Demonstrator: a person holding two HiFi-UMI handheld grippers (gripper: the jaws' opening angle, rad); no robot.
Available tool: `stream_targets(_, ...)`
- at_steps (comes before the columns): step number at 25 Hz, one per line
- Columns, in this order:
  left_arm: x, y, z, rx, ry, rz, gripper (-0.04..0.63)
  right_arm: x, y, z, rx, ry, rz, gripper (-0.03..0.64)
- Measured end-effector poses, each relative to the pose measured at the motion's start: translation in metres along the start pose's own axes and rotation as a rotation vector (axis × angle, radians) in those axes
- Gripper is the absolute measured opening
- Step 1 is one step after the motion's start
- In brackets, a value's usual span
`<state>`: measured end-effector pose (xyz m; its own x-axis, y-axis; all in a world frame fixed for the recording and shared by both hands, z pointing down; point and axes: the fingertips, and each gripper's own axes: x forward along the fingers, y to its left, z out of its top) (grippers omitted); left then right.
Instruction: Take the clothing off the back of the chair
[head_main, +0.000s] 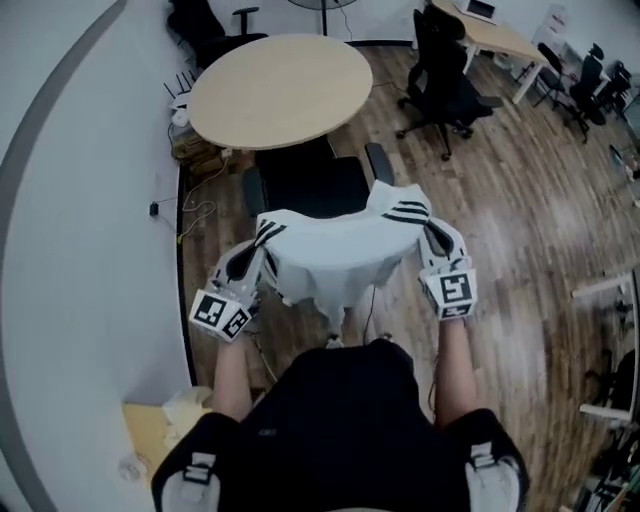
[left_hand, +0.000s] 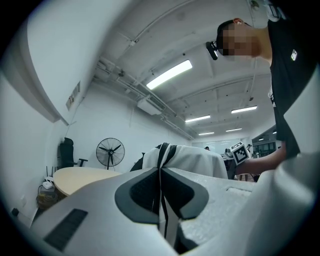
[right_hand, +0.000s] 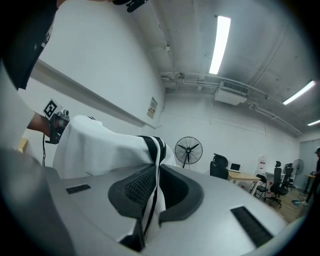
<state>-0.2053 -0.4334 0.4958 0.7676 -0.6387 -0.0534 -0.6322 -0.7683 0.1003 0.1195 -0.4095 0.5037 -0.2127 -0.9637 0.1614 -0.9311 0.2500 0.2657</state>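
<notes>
A round wooden table stands on the plank floor near the white wall, with cables trailing beside it. A black office chair sits by a long desk, and a standing fan rises behind the table

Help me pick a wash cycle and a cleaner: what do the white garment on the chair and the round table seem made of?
The white garment looks like soft, matte knit fabric, perhaps sportswear: it drapes and wrinkles over the chair, with black stripes. The round table looks like pale wood-tone laminate or veneer, smooth, faintly glossy; which, I cannot tell.
</notes>
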Motion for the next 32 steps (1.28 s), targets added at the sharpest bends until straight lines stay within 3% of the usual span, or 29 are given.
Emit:
stream_targets(5,-0.011,-0.011,0.012,0.006,-0.039,0.018,0.012,-0.014,-0.01,0.009,0.024,-0.066,-0.023,0.012)
stream_targets(13,-0.03,-0.031,0.021,-0.008,-0.068,0.087,0.011,-0.029,-0.017,0.022,0.032,-0.108,0.01,0.011)
stream_targets(32,-0.049,-0.085,0.016,-0.047,-0.021,0.248,0.011,-0.068,-0.02,0.008,0.072,-0.09,0.132,0.009)
